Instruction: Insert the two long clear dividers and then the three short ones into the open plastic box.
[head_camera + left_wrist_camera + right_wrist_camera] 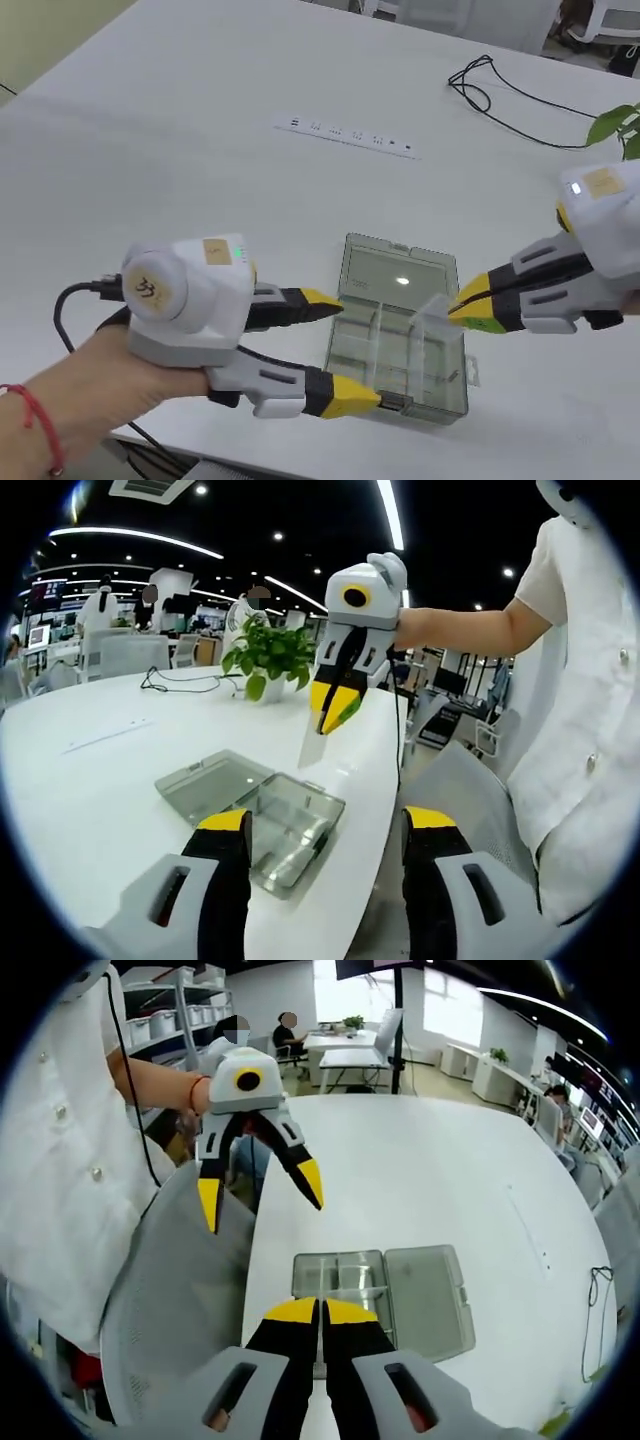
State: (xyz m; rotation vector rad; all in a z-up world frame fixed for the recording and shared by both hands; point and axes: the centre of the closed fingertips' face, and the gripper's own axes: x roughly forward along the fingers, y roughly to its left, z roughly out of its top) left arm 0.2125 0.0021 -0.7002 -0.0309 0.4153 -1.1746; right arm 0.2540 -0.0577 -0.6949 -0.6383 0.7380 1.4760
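White table [200,180]. Open plastic box [345,345] near table front edge, lid flat behind. L tongs [358,352] spread wide at box left side. R tongs [462,308] pinch clear divider [435,318] over box right half.

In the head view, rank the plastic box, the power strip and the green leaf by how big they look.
Largest: plastic box.
Then power strip, long but thin.
Smallest: green leaf, partly cut off by the frame edge.
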